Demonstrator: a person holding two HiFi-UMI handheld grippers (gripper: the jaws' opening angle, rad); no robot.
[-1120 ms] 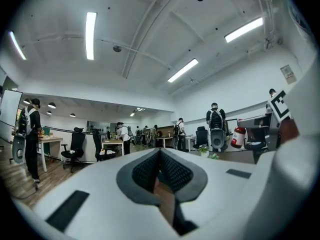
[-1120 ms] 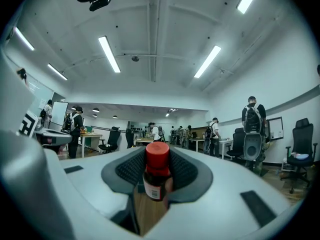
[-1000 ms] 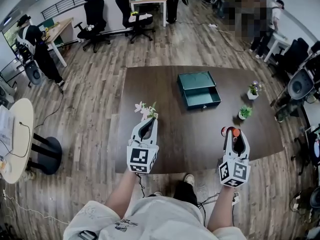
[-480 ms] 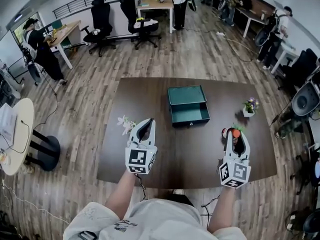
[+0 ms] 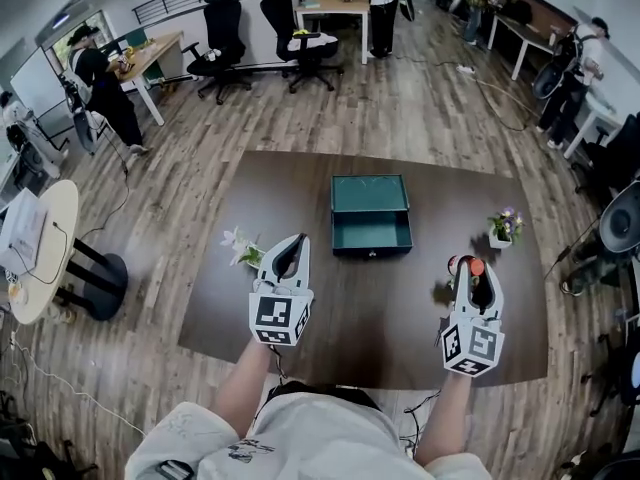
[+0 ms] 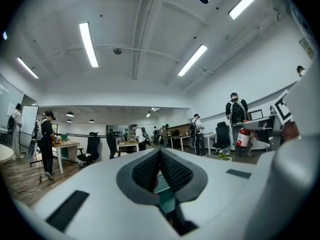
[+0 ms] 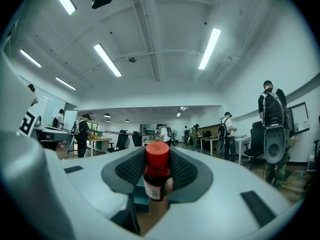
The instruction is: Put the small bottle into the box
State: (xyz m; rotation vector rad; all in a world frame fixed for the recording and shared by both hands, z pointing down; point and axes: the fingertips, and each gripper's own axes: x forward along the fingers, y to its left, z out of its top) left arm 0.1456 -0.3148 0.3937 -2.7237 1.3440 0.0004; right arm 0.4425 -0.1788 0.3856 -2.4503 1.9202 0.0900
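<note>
Table (image 5: 300,183) of dark matt wood, box (image 5: 371,192) smooth and matt, small bottle (image 7: 157,176) perhaps glossy plastic.

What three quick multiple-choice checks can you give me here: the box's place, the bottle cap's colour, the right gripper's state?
1. Where is the box?
A) middle of the table, open
B) on the floor
C) on a chair
2. The small bottle has a cap that is:
A) blue
B) red
C) yellow
3. The right gripper is:
A) open, empty
B) shut on the small bottle
C) shut on a flowerpot
Answers: 1A, the head view shows it open at mid-table; 2B, the right gripper view shows a red cap; 3B, the pads press the bottle's sides.
</note>
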